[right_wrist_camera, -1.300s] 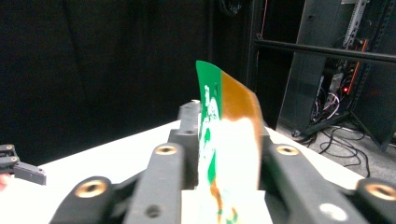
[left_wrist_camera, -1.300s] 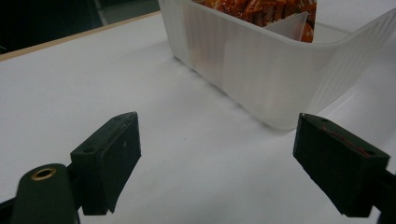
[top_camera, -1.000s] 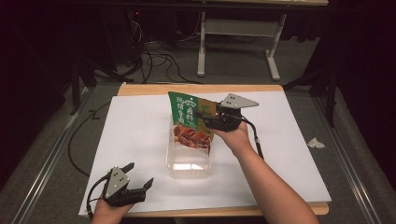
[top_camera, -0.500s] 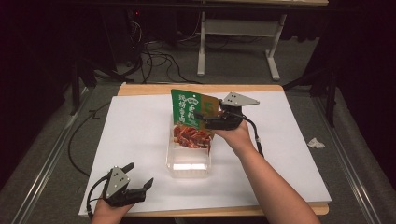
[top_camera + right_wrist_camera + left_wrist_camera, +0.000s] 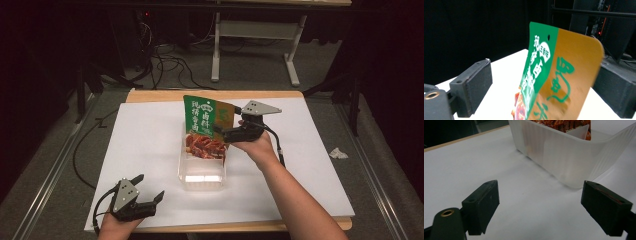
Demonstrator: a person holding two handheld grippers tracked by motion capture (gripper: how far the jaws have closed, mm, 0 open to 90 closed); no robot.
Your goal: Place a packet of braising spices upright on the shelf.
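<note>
A green and orange snack packet point(image 5: 202, 125) stands tilted with its lower end in a clear plastic container point(image 5: 200, 177) at the middle of the white table sheet point(image 5: 310, 150). My right gripper point(image 5: 225, 131) is at the packet's upper right edge. Its jaws have just been opening, and in the right gripper view the packet point(image 5: 554, 82) rises between them, well clear of the left jaw, so the right gripper point(image 5: 545, 88) is open. My left gripper point(image 5: 150, 187) rests open at the table's front left. In its own view the left gripper point(image 5: 544, 205) faces the container point(image 5: 564, 157) with nothing between its jaws.
A wooden table edge point(image 5: 150, 95) runs along the back of the sheet. A crumpled scrap of paper point(image 5: 338, 153) lies on the floor at the right. Cables point(image 5: 170, 65) and a white desk frame point(image 5: 250, 30) are on the floor behind the table.
The right gripper's jaws have spread apart from the packet, which has shifted a little to the right and stands more upright. The left gripper has not moved.
</note>
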